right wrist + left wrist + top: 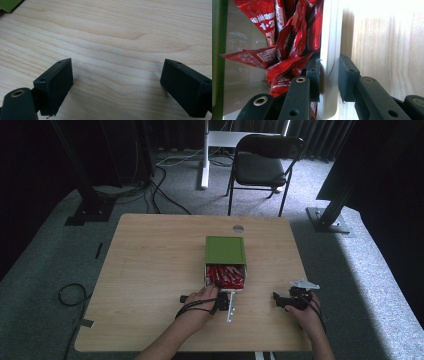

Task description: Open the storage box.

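Most of the drawer's inside was hidden under the green box [225,250], and the printing on the red sachets [294,47] was cut off by the frame in the left gripper view. The sachets were glossy and crinkled, heaped loosely in a smooth white plastic drawer [329,50] with rounded corners, pulled partly out toward the person. The drawer's thin front wall was clamped between the flat black pads of the left hand-held gripper [329,80], one pad inside among the sachets and one outside. The right hand-held gripper [117,87] was held released, its jaws standing wide apart over the pale wood-grain surface [120,37], to the right of the box and apart from it.
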